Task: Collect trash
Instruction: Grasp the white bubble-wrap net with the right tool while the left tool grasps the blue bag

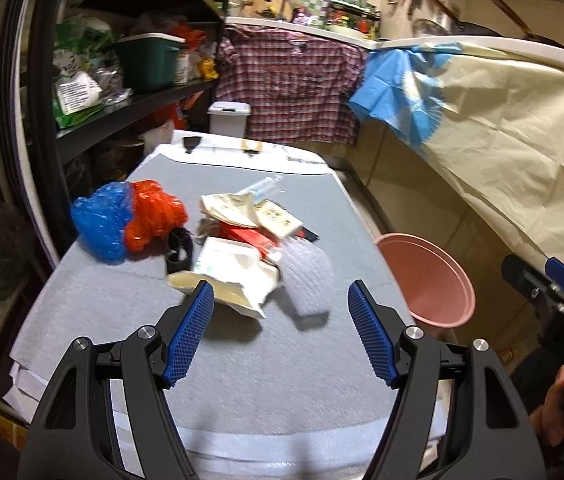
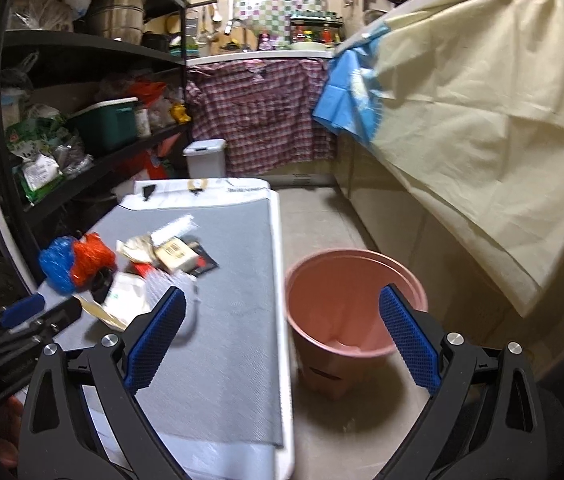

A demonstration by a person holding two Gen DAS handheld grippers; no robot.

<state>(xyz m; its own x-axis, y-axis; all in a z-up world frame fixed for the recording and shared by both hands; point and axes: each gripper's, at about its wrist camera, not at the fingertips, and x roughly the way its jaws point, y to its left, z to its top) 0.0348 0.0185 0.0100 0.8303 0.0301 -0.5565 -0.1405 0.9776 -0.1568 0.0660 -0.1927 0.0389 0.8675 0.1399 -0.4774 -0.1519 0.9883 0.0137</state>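
Grey-matted table (image 1: 221,360) holds the trash pile (image 1: 241,248); with both the left gripper (image 1: 282,336) and right gripper (image 2: 282,340) wide open and empty, straddle one piece squarely before closing, then carry it to the pink bucket (image 2: 356,300).

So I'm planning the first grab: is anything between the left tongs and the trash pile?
Nothing visible. The left tongs are open over bare grey mat, with the torn white packaging at the near edge of the trash pile directly ahead.

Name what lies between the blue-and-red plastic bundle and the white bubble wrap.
The paper and packaging scraps and a black ring-shaped item, clearest in the left wrist view.
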